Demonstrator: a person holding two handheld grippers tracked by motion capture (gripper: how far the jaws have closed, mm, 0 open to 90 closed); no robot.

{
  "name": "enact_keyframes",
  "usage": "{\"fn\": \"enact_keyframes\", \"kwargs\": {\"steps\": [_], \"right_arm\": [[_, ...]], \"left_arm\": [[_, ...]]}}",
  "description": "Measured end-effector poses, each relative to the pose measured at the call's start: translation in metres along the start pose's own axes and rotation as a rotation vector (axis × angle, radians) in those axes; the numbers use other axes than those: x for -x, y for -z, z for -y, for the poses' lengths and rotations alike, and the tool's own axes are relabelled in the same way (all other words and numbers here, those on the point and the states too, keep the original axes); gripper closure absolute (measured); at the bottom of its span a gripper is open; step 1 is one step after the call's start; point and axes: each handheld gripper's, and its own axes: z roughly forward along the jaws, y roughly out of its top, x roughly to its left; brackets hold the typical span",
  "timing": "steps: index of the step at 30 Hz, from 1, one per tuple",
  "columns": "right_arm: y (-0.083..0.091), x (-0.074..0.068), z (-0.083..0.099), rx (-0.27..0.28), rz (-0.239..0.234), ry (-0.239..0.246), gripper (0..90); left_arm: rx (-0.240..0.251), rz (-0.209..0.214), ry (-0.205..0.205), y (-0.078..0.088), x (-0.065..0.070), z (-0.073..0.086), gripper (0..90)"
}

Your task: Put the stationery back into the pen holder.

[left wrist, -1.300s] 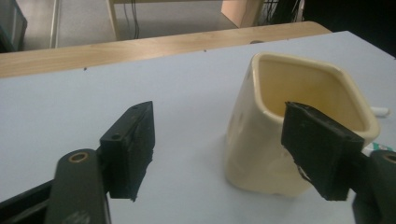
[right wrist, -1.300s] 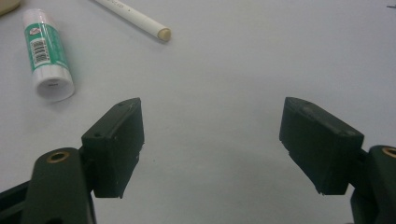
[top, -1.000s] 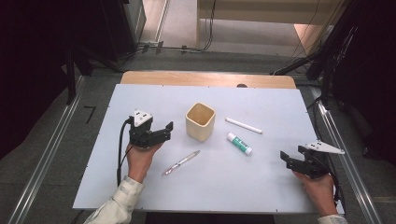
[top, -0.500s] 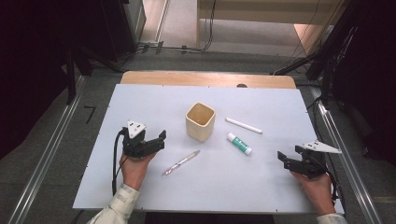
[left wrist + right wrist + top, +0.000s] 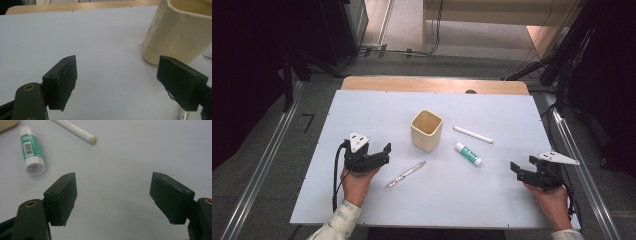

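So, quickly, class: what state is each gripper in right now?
Left gripper: open, holding nothing.
Right gripper: open, holding nothing.

No readable text: only illegible print on the glue stick (image 5: 32, 150) label and white pencil (image 5: 75, 129).

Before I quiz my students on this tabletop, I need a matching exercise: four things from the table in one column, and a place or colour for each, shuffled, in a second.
Column one:
1. cream cup
2. glue stick
3. white stick
4. clear pen

Column two:
A. lies nearest the left gripper, in front of the cup
B. stands upright at the middle of the white board
C. thin, lies farthest back on the right
D. has a green label, lies between the cup and the right gripper

Pairs: 1-B, 2-D, 3-C, 4-A
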Motion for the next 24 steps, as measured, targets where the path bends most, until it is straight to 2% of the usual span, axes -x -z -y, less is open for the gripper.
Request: {"fn": "enact_keyframes", "kwargs": {"steps": [10,14,24], "right_arm": [[0.000,0.000,0.000,0.002,0.001,0.007,20.5],[0.000,-0.001,-0.001,0.001,-0.002,0.014,20.5],[0.000,-0.004,-0.001,0.000,-0.005,0.025,20.5]], "left_arm": [[-0.013,0.032,-0.020,0.009,0.007,0.008,17.6],[-0.030,0.060,-0.020,0.012,0.010,0.013,17.7],[-0.069,0.097,-0.034,0.012,0.019,0.022,18.0]]}}
